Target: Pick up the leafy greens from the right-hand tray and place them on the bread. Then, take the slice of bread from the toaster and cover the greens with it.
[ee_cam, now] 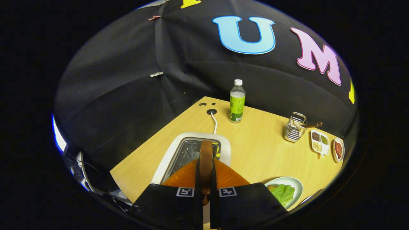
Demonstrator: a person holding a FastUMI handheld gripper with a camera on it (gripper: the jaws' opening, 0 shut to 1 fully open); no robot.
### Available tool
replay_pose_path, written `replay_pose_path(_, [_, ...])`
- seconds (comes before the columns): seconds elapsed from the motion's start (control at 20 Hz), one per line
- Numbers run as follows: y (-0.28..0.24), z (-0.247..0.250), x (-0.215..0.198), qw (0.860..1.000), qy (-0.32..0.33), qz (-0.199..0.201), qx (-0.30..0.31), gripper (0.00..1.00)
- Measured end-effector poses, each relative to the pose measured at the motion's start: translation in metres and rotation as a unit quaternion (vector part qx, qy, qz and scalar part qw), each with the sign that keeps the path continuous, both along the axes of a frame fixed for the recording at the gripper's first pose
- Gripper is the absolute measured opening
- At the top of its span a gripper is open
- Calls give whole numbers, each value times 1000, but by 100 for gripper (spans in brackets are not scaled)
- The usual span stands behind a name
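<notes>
Between the gripper's (206,179) two fingers sits a slice of bread (206,158), held on edge so its brown crust faces the camera. Both fingers are pressed right up against it, one on each side, so the tongs are clamped on the slice with pretty much no gap left over. It hangs just above the toaster (166,159), a white box with rounded corners and a metal slot on top. The slice's far end is over that opening, though whether it's touching the rim is hard to tell from this angle. A white cord (214,123) runs from the far side of the toaster into a round hole in the wooden table (255,150).

Off to the right and near, right beside the right finger, there's a pale green plate (295,182) with the leafy greens (282,193) lying on it. A bit of bread seems to peek out at the far-left edge of the greens, but it's too small to be sure.

Further back on the table stands a bottle (237,100) with a green label and white cap, upright, just right of the cord hole. To the far right there's a wire basket (295,129) with a wooden handle, then a small divided dish (320,142) with three kinds of seeds or beans, and next to that a little oval dish (338,149) with something reddish in it.
</notes>
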State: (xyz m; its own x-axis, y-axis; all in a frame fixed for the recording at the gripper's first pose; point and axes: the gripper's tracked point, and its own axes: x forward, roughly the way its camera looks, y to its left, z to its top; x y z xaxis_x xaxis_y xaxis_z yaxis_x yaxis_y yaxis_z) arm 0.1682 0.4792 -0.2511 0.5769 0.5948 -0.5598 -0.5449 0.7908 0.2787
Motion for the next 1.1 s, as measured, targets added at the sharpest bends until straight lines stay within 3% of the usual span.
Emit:
replay_pose_path(0.65, [-67,110,11,992,-64,-44,94,13])
replay_pose_path(0.9, [-138,131,11,987,-84,-78,109,13])
replay_pose_path(1.1, [-212,107,9,986,-87,-119,83,13])
